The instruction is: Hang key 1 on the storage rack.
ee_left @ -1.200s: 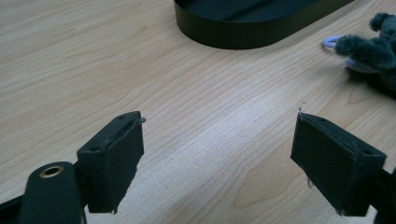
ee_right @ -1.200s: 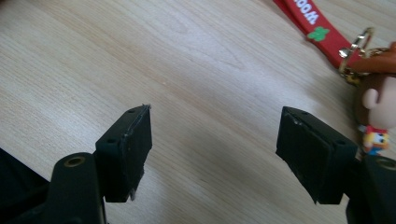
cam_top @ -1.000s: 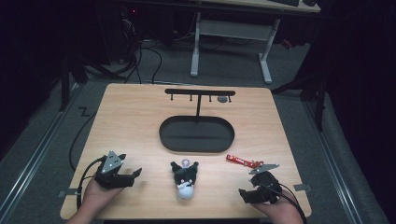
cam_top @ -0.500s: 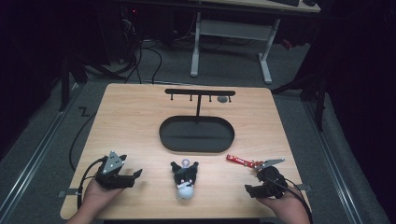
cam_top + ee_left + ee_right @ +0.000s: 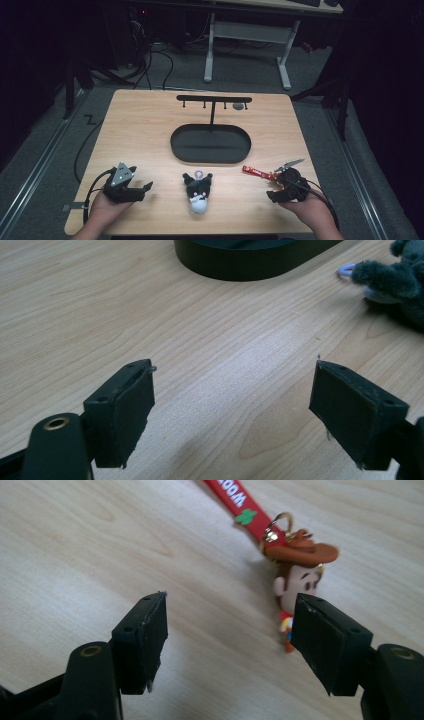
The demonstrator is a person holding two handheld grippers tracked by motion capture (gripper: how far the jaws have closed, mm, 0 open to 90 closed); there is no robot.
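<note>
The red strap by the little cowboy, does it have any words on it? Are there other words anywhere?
"WOO": white letters on the red strap of the cowboy keychain, cut off by the picture's top edge, so the rest cannot be read.
The green mark on the strap is too small to read.
No other words can be read.

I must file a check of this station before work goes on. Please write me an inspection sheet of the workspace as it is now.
Surface: wooden table, bare wood between the things.
Job's things: red-strap keychain with cowboy figure lying flat; plush toy lying near the front edge; black stand with oval tray and hook bar.
Clutter: nothing seen.
Grippers: left gripper open over bare wood; right gripper open, jaws just closing in, figure beside one pad.
Cables: black cable off the left edge.
Surroundings: dark floor, white desk frame behind.
</note>
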